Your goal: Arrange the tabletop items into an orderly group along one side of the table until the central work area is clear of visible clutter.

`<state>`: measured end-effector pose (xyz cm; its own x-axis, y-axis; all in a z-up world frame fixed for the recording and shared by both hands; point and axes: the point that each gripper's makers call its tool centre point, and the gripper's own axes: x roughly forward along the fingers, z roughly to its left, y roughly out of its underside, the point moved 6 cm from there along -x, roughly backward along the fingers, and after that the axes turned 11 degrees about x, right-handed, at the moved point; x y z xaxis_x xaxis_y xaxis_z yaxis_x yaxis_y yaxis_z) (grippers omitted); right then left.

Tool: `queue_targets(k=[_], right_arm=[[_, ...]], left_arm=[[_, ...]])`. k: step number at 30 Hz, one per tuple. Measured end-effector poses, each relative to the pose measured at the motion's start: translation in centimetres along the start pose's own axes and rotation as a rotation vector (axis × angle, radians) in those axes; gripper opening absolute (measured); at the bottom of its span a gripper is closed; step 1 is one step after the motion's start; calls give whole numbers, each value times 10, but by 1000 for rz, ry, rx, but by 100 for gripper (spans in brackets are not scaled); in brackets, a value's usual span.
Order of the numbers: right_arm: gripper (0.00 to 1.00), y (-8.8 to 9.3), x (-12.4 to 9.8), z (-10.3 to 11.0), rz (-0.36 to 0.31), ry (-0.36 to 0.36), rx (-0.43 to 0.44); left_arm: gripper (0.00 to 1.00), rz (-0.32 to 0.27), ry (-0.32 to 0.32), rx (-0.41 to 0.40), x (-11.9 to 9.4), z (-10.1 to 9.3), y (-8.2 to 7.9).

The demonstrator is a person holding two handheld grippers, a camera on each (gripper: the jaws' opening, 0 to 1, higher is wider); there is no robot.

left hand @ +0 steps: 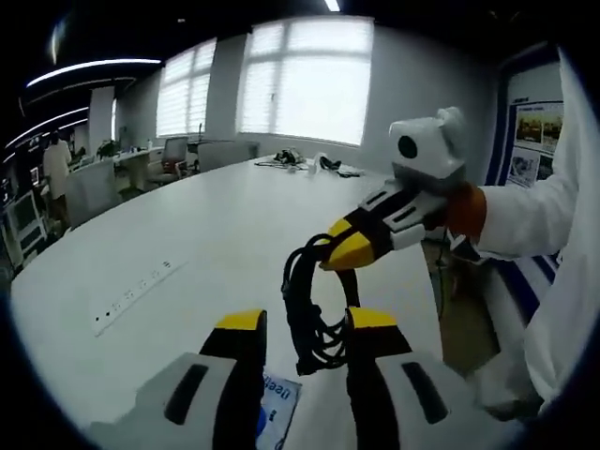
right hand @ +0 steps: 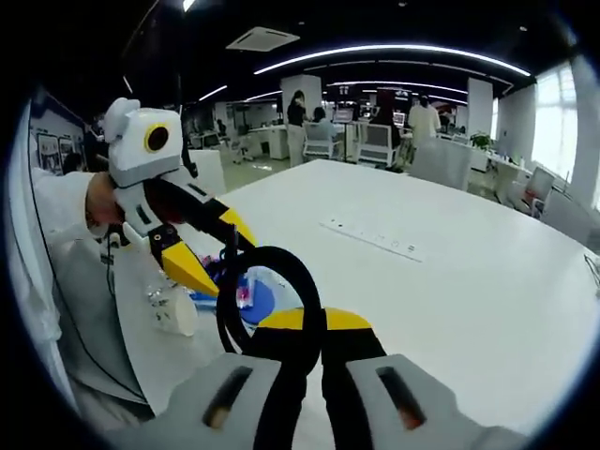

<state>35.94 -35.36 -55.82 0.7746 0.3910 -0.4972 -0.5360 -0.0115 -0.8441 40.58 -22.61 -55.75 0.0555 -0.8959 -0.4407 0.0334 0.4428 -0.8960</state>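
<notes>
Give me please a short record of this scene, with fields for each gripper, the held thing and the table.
held thing: black coiled cable, lifted above the table
right gripper: shut on the cable loop
left gripper: open, fingers either side of the cable
table: white, blue-and-white packet near its edge
far end: small dark clutter

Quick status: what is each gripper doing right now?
Left gripper: open, jaws either side of the black cable bundle.
Right gripper: shut on the black cable bundle.
</notes>
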Motion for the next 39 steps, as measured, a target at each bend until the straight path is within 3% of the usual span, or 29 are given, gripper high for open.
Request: queue_targets(k=[7,15,27,39], right_arm=[[1,3,-10,-8,-9,26,13],[1,10,-21,-19,-2,58,23],[1,18,-35,-42,21,96,42],[2,31,-38,-69,78,112,88]], left_arm=[[16,7,24,26,14,-4,-4],[14,12,42,33,30,-9,-8],[13,3,73,-13,59,-14,-16],[12,19,101,-97,92,-16,-11]])
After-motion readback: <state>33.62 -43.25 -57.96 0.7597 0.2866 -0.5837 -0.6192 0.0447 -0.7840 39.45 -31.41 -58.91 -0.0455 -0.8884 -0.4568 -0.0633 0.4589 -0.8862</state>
